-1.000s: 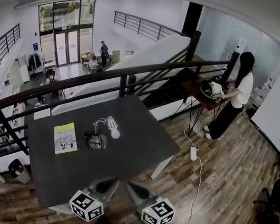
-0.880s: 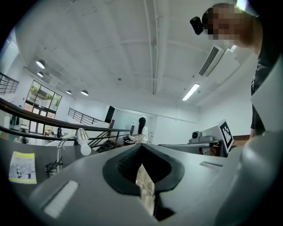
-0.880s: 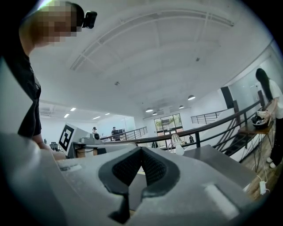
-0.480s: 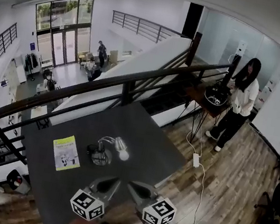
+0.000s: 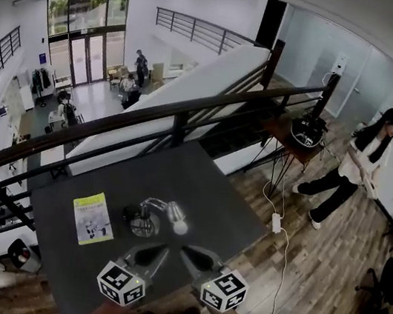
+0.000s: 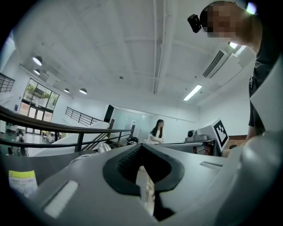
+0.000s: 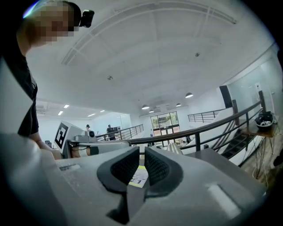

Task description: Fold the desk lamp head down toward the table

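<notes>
On the dark worktop (image 5: 207, 184), a yellow booklet (image 5: 92, 218) lies at far left. Just right of it stands the desk lamp (image 5: 142, 219), its head (image 5: 177, 221) hanging low to the right of the round base. Nearer me, at the front edge, my left tongs (image 5: 153, 255) point toward the lamp, tips together with nothing between them, clear of it. Beside them my right tongs (image 5: 193, 254) show a narrow gap, having just been opening, and are also empty. Far right, a person (image 5: 356, 169) is mid-stride on the wood floor (image 5: 313, 263).
</notes>
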{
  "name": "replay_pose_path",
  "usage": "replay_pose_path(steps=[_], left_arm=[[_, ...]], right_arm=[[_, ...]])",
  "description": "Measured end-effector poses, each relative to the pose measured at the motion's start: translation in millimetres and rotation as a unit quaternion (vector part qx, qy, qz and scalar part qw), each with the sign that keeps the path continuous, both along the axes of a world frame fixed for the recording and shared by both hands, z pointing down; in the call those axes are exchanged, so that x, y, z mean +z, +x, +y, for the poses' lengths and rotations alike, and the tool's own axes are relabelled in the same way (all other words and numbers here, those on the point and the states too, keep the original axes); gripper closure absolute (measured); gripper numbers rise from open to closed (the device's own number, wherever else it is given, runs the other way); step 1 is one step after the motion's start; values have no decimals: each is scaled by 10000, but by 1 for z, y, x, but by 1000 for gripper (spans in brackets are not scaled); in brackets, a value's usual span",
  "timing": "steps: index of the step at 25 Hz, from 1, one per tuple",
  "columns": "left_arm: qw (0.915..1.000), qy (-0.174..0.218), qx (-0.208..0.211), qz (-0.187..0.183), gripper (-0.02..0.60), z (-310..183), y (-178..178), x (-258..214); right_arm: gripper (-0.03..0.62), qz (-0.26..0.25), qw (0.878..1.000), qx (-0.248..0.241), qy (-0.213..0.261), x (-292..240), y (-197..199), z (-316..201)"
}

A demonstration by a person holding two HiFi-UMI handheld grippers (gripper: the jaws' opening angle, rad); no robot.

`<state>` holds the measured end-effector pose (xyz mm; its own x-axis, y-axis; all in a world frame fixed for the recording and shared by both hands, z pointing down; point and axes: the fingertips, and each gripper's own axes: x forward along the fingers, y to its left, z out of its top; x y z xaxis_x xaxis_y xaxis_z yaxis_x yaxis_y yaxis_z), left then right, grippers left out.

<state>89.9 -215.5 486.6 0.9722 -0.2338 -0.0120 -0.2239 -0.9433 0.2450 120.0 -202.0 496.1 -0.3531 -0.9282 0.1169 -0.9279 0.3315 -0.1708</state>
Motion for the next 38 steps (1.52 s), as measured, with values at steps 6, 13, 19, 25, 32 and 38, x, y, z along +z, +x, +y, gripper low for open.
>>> replay_pose_path(steps=[6,13,19,25,32,38], left_arm=[[9995,-132,-280,-73,580,-29,-2,7],[9967,-101,-796,-96,580,-63,15,7],[9914,-153,-1292,-107,580,-90,22,6],[9821,-185,-1871,-146,580,-107,21,7],[9697,-146,-2430,-204,580,-109,18,5],[9587,-183,-2817,-358,580,-103,15,5]], right_arm=[[548,-21,9997,-213,-104,2,6,-34],[491,183,9976,-646,-182,2,33,-83],[430,384,9901,-1282,-418,11,35,-119],[385,533,9784,-1883,-668,27,29,-142],[382,589,9637,-2495,-743,33,19,-148],[381,623,9522,-2877,-815,41,12,-147]])
